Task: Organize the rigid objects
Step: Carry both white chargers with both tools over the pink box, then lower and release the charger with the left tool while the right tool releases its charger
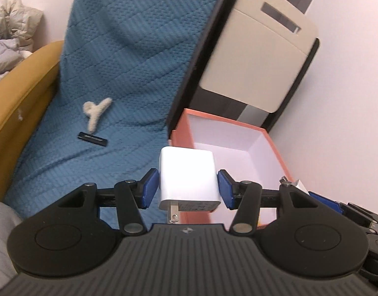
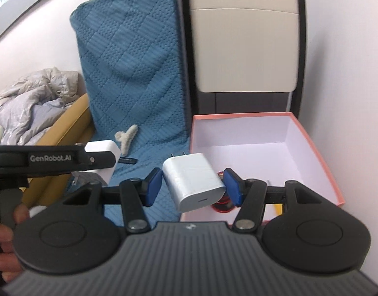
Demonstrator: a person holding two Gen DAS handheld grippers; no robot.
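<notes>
Two white chargers show, one per gripper. The left gripper pinches its white charger between both fingers, prongs toward the camera, over the left rim of the pink box. The right gripper pinches the second charger tilted, prongs pointing away, port toward the camera, above the box's near-left corner. One fluffy hair clip and one black bar lie on the blue blanket. A red object in the box is mostly hidden.

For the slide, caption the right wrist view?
Right tongs grip a white charger beside the open pink box; left tongs hold a second charger.
</notes>
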